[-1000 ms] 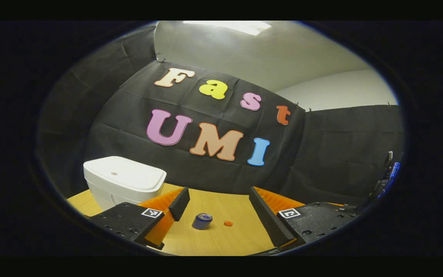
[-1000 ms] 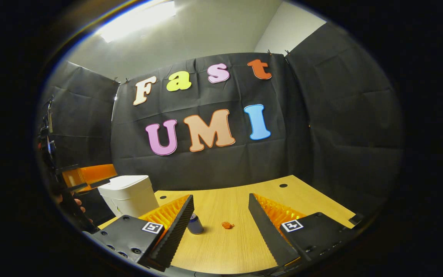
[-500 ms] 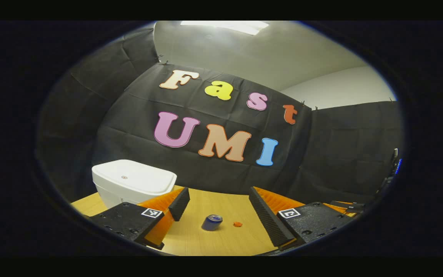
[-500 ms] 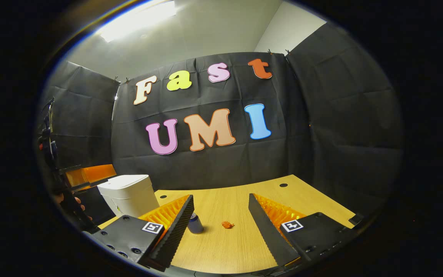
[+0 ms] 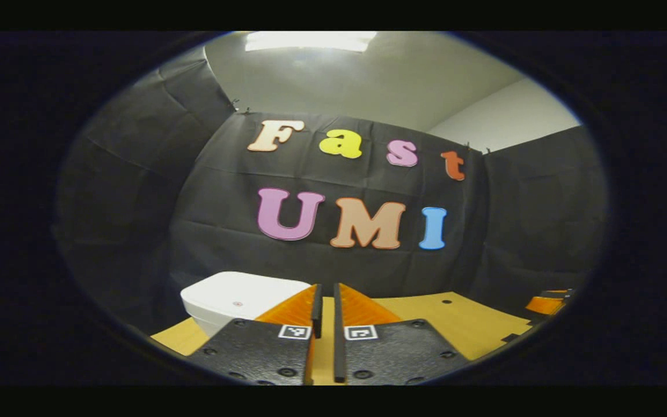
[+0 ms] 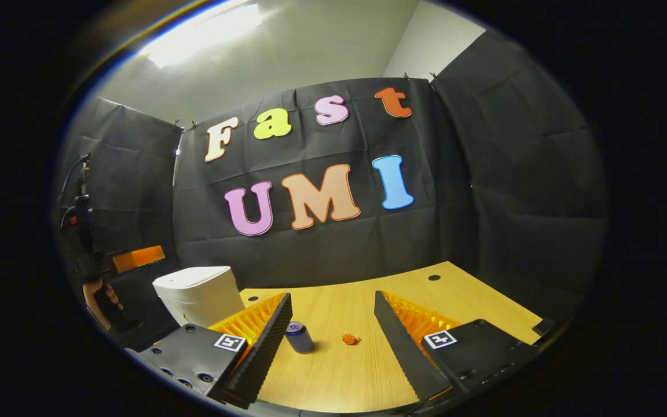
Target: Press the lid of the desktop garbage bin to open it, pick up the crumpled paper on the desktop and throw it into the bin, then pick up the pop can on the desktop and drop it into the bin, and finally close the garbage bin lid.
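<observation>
At ten o'clock of the left gripper (image 5: 325, 301), clenched empty for pressing, the lidded bin (image 5: 235, 298) waits; the right gripper (image 6: 332, 324), released, frames can (image 6: 299, 337) and crumpled paper (image 6: 350, 339).

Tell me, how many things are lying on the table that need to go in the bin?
2. The pop can stands near the right gripper's left finger, and the crumpled paper lies just right of the can. Both sit on the table, right of the bin.
</observation>
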